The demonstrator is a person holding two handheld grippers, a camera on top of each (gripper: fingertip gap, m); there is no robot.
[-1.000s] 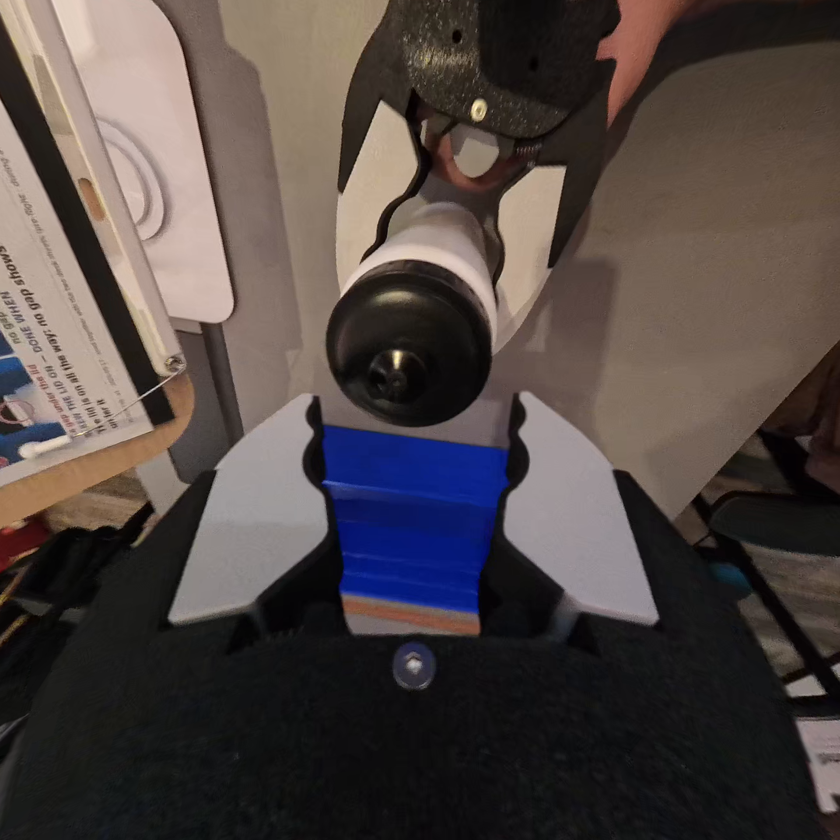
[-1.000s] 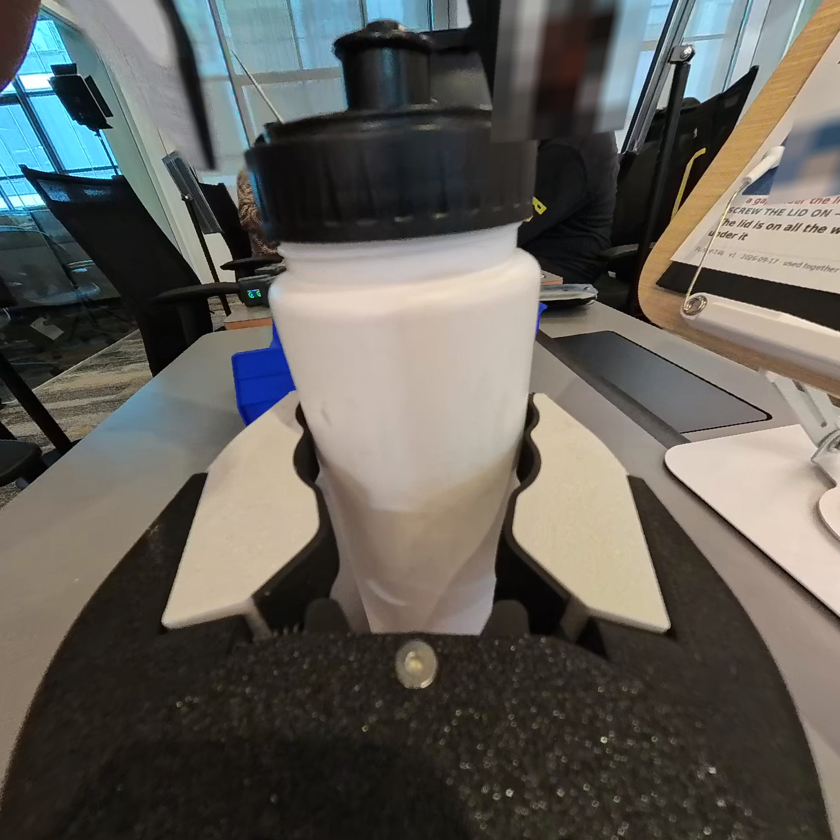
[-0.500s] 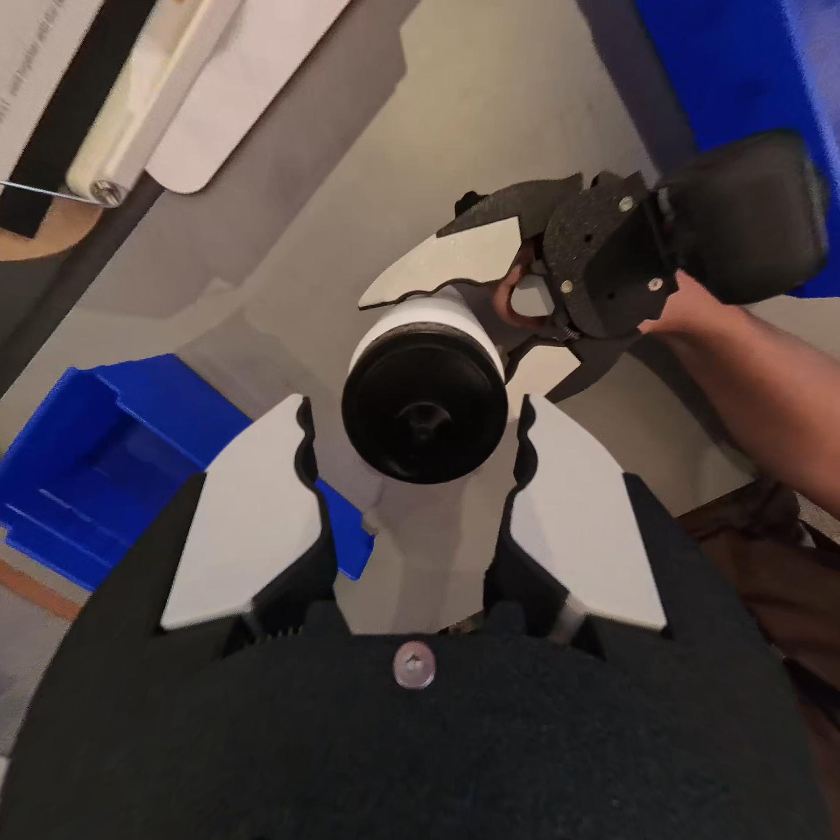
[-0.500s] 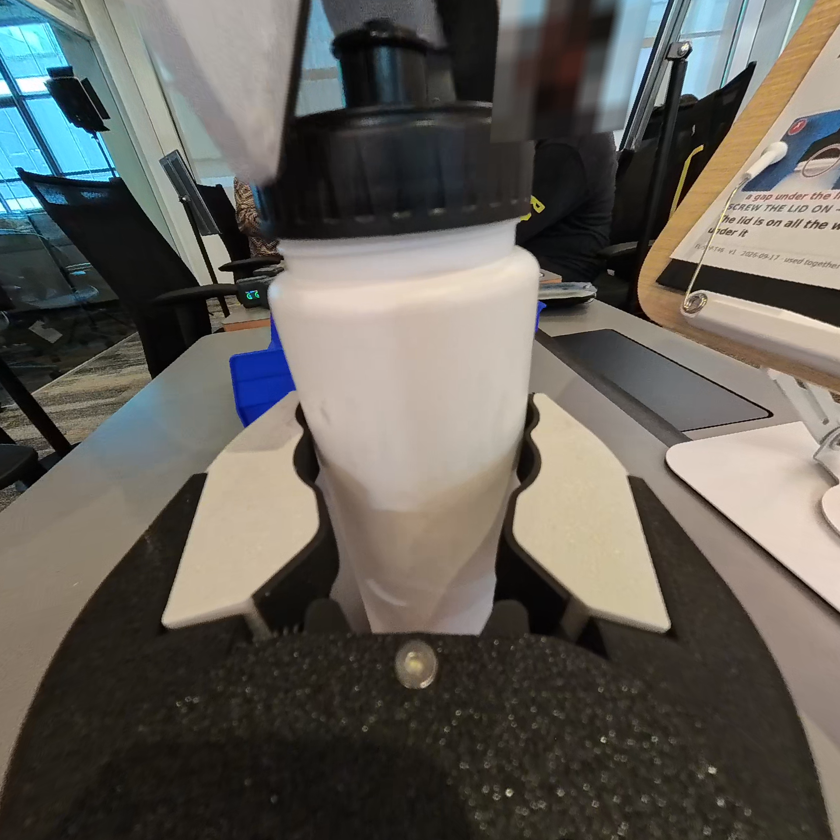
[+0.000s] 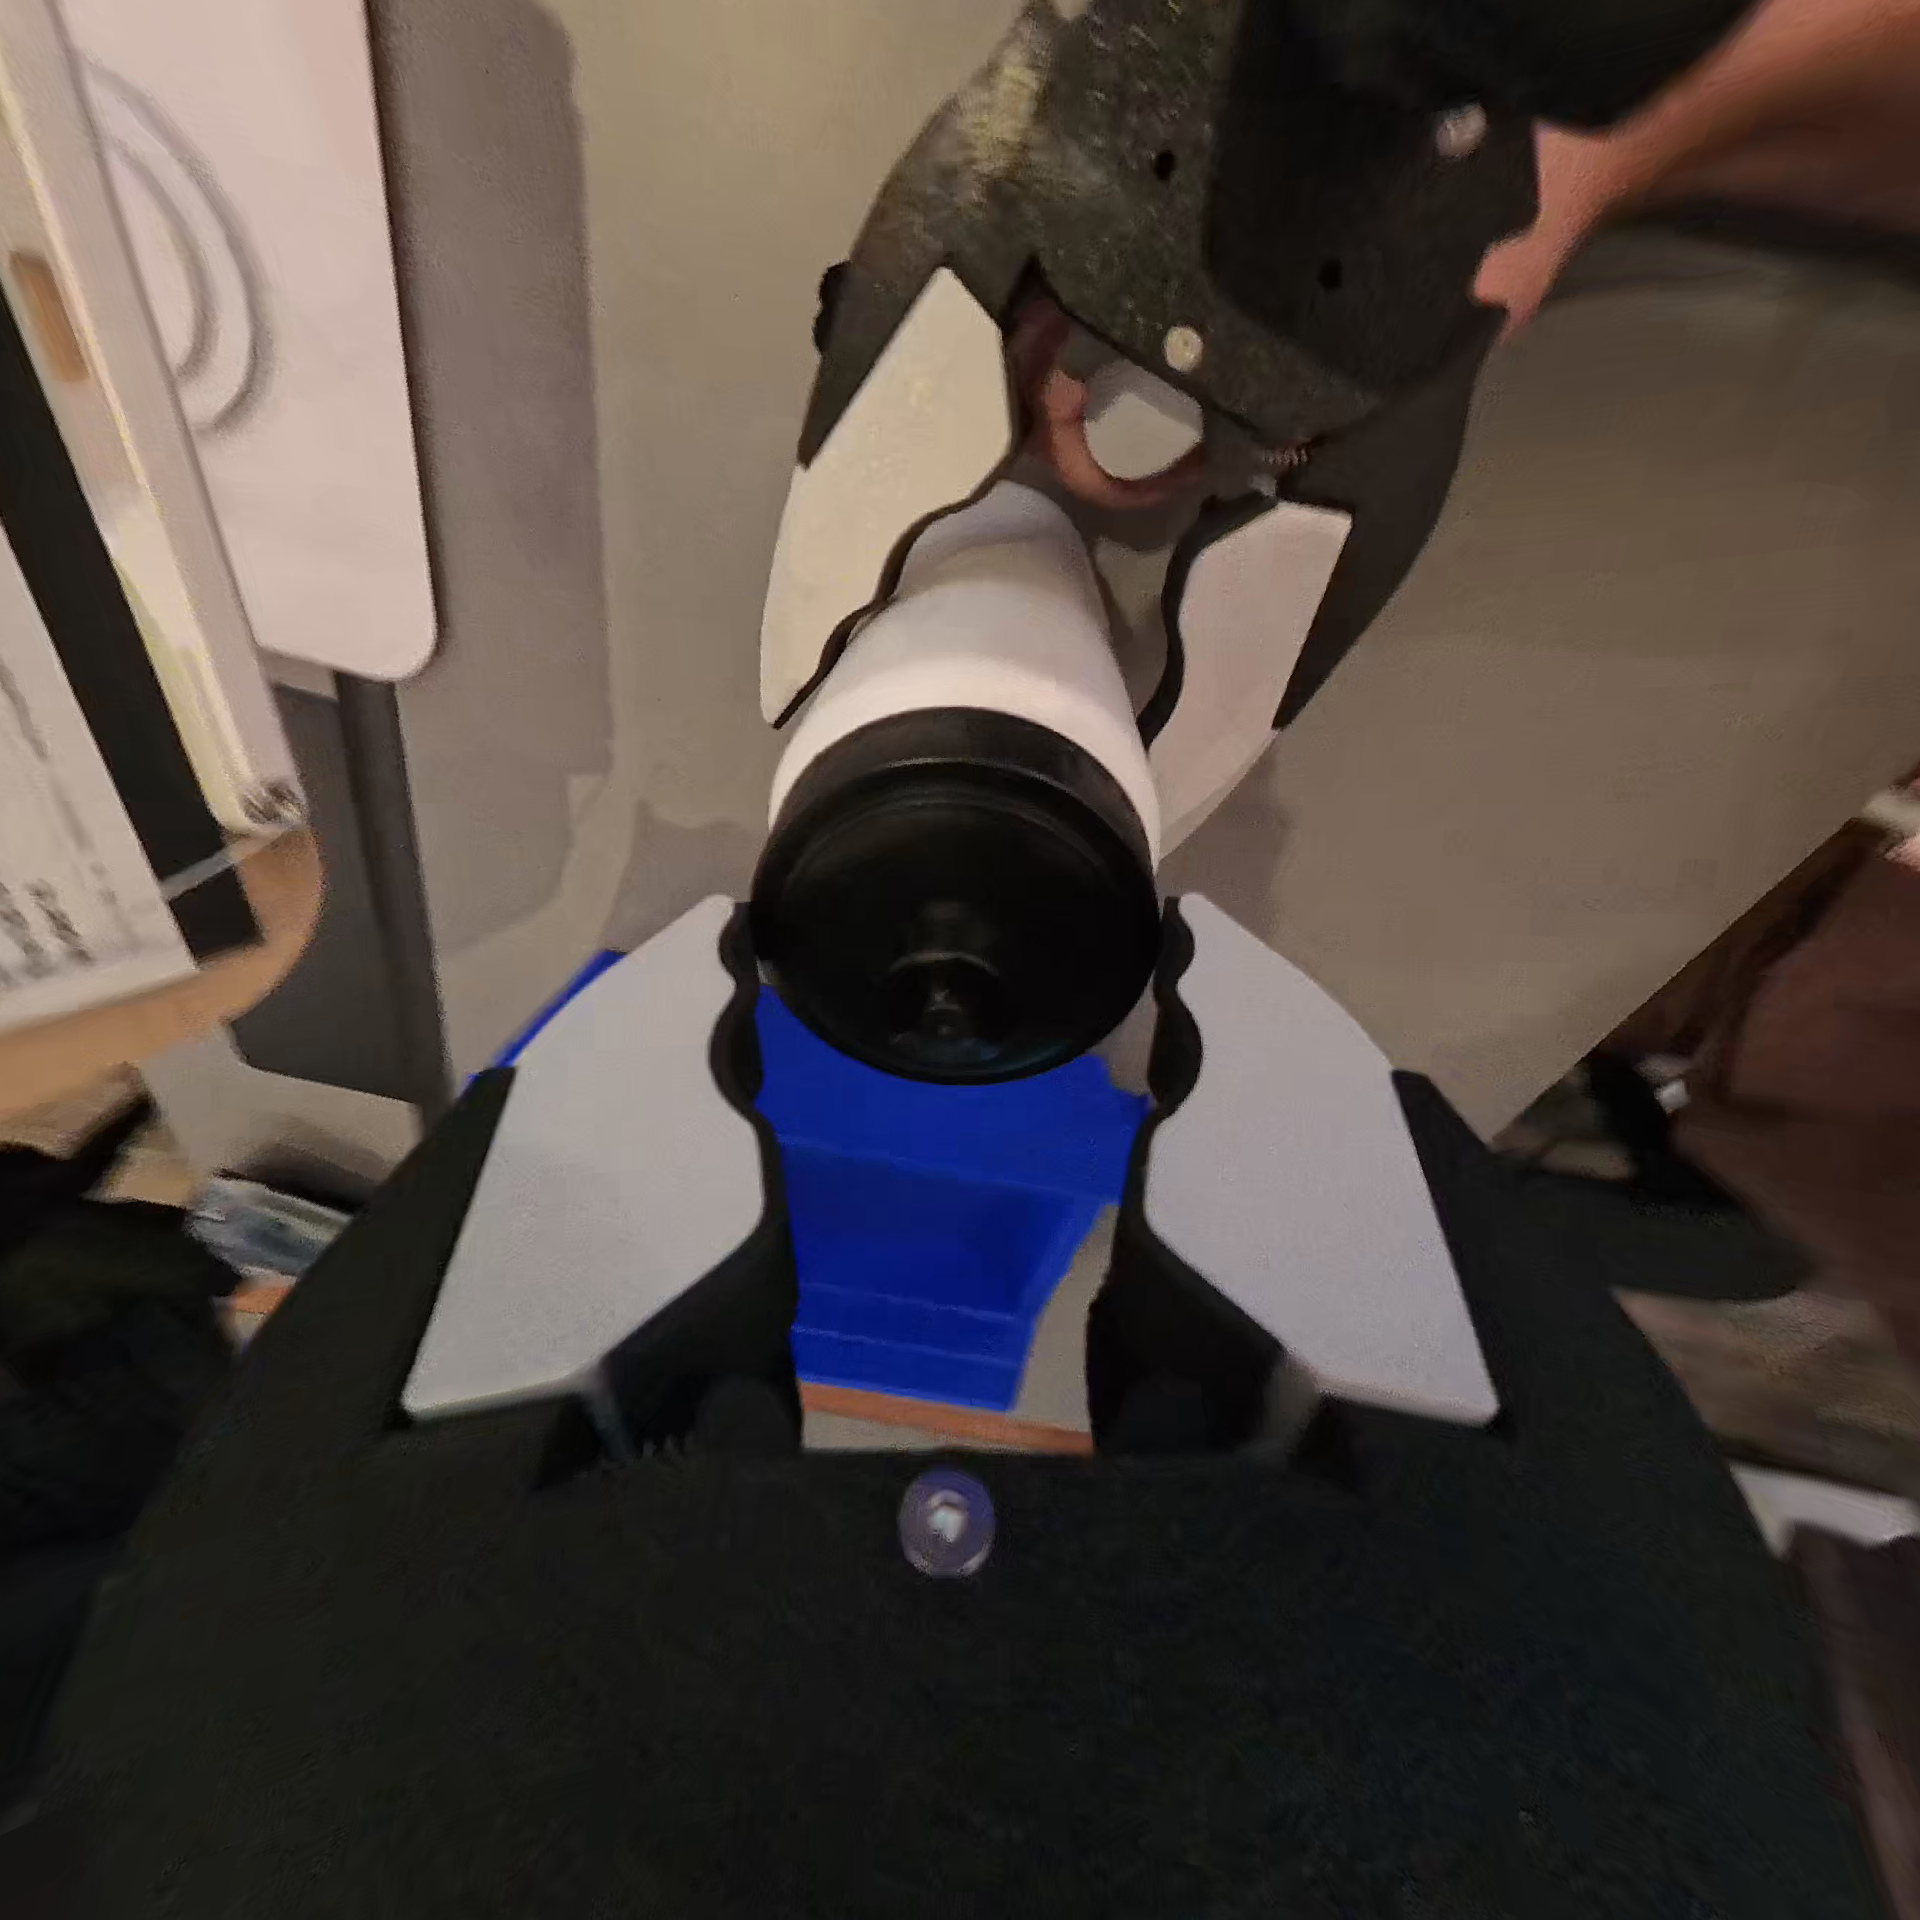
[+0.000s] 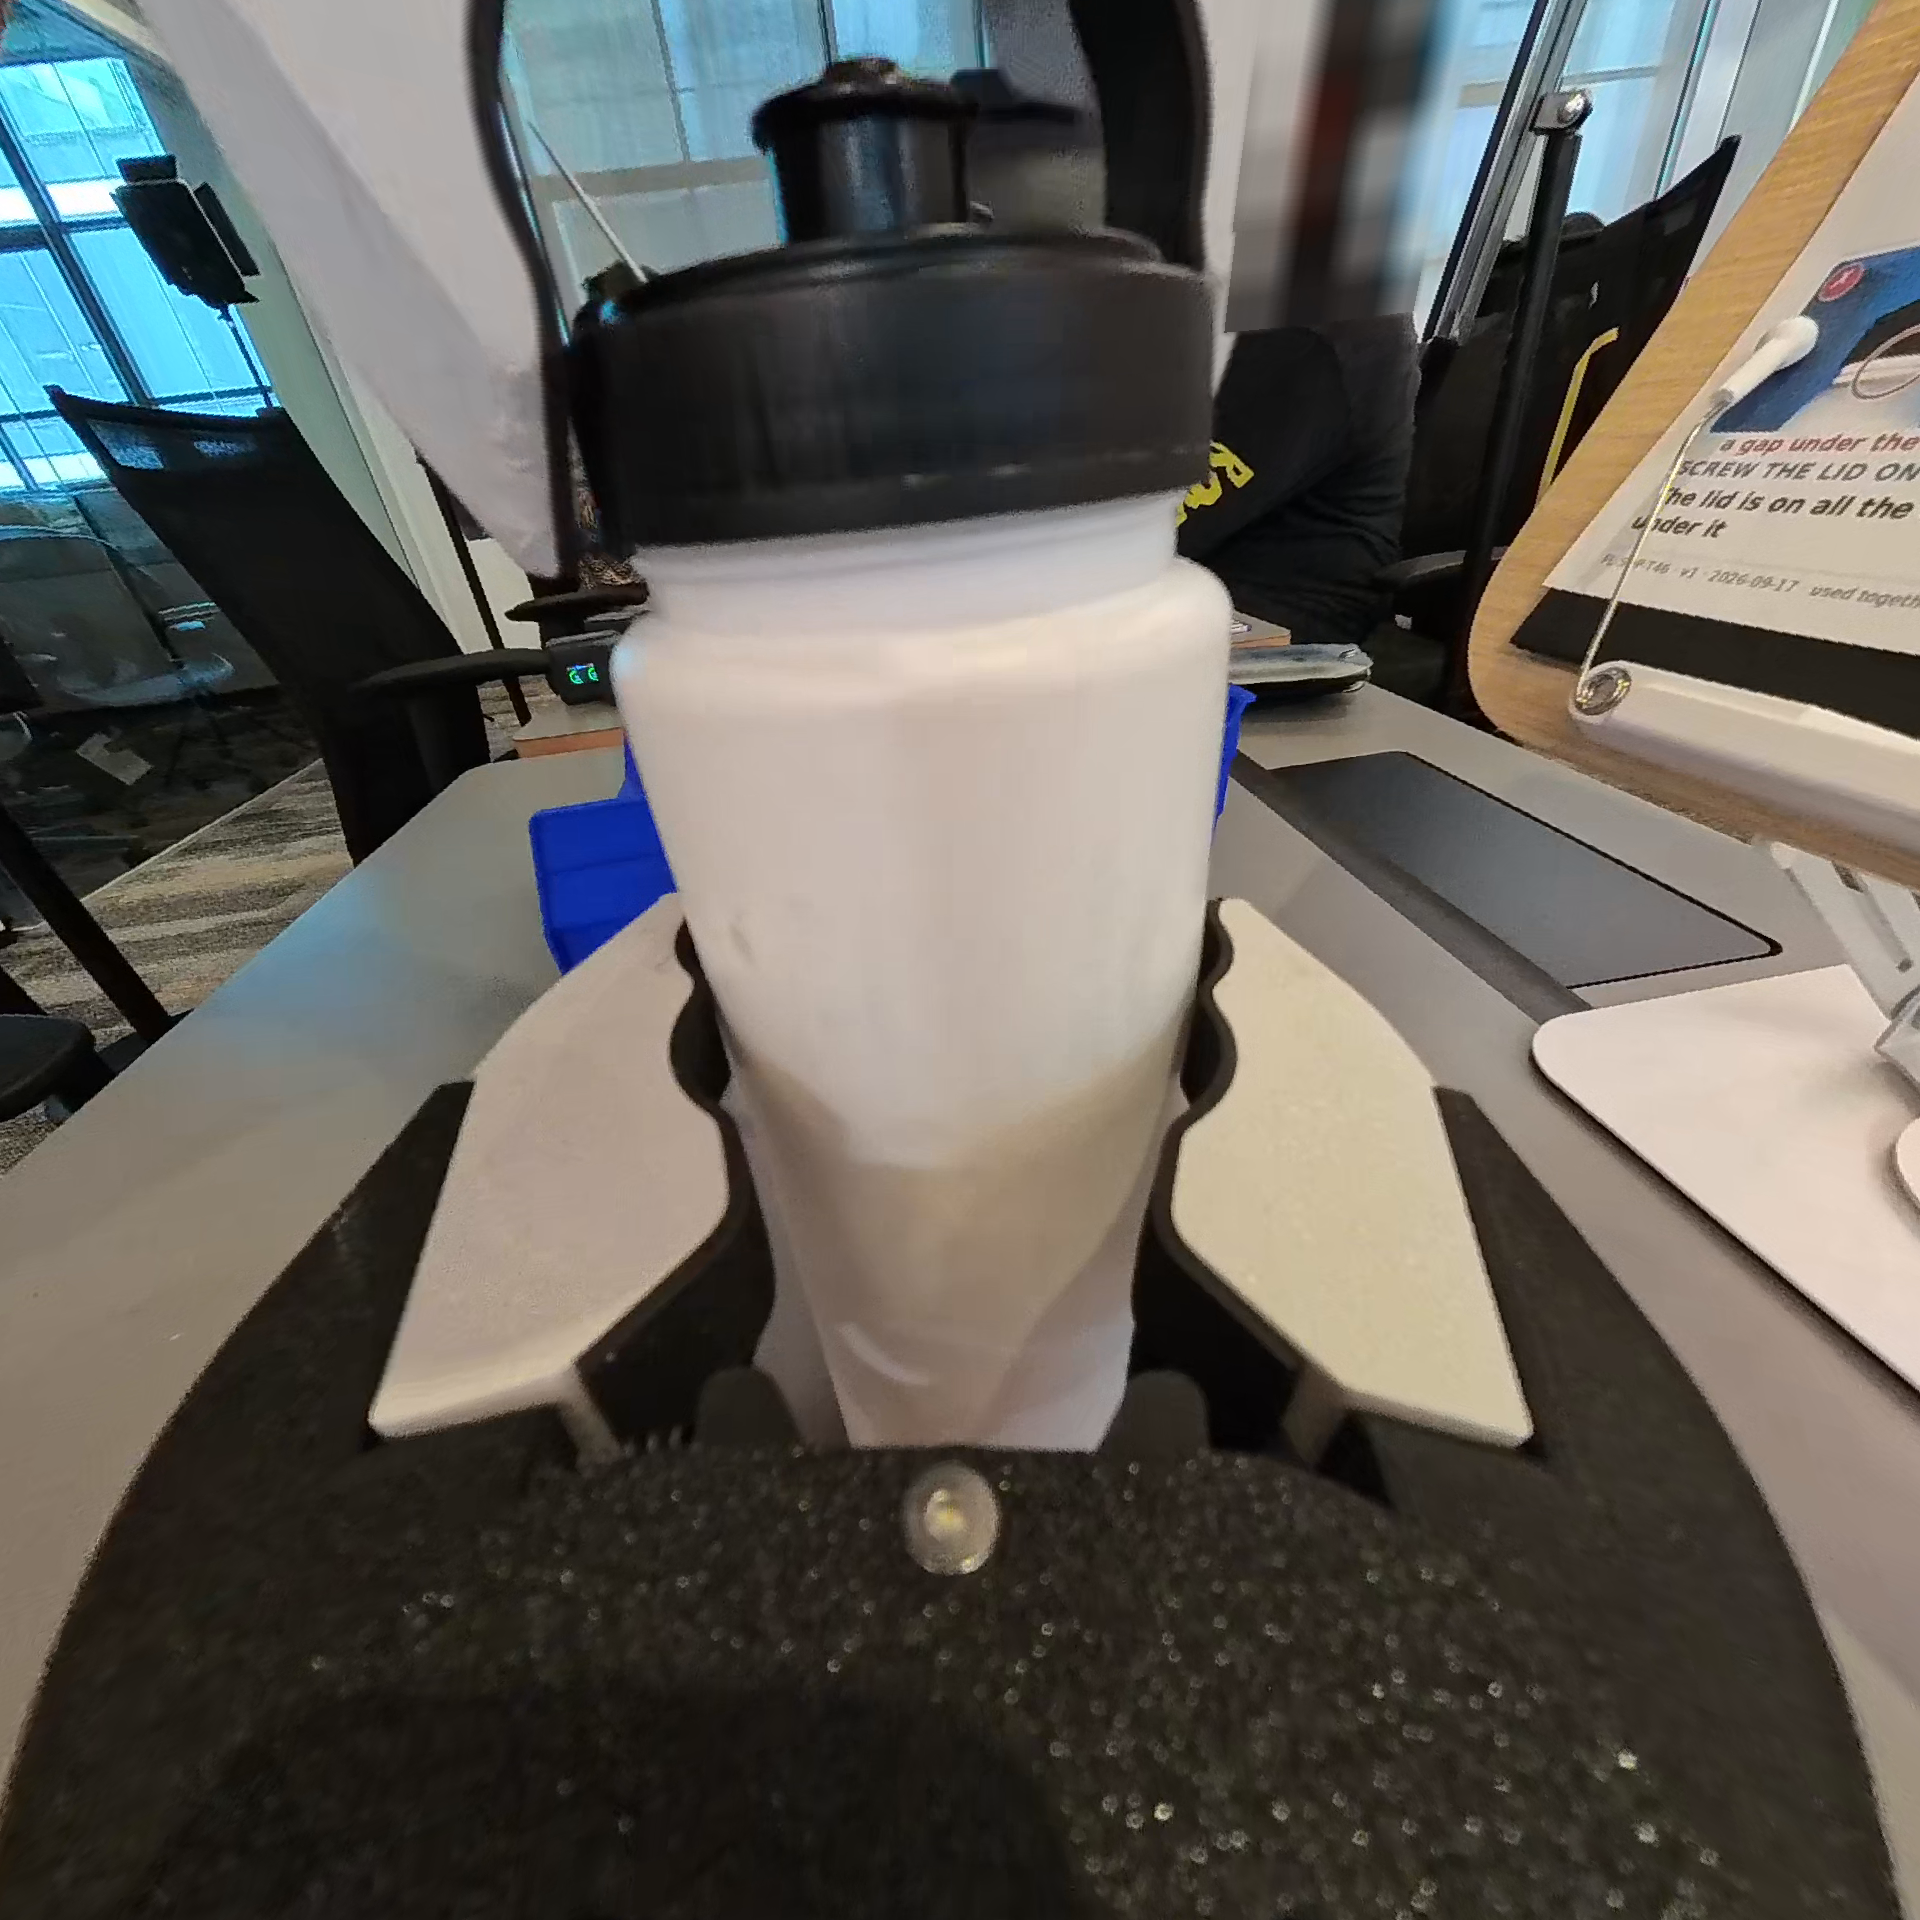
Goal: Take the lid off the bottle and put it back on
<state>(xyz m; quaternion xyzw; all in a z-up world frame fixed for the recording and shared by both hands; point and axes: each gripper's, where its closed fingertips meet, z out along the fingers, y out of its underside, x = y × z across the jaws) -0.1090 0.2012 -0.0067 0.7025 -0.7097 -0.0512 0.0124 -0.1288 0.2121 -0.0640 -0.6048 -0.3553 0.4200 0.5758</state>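
A white bottle (image 6: 925, 831) with a black lid (image 6: 894, 384) stands upright in my right gripper (image 6: 951, 935), whose pads press on both sides of its body. The lid sits slightly tilted on the neck, and a strip of thread shows under it. In the left wrist view I look down on the lid (image 5: 951, 914). My left gripper (image 5: 951, 920) is shut on the lid, with a fingertip against each side of its rim. The bottle (image 5: 987, 644) and the right gripper (image 5: 997, 675) holding it show behind. One left finger (image 6: 416, 312) shows beside the lid in the right wrist view.
A blue bin (image 6: 592, 873) stands on the grey table (image 6: 260, 1039) just behind the bottle, and also shows in the left wrist view (image 5: 914, 1226). A wooden stand with a printed sheet (image 6: 1714, 416) and its white base (image 6: 1714, 1122) are on the right. Office chairs stand beyond the table.
My left gripper swung around above the bottle, came down over the lid and narrowed its jaws onto it. The lid now looks tilted. The right gripper's hold on the bottle is unchanged.
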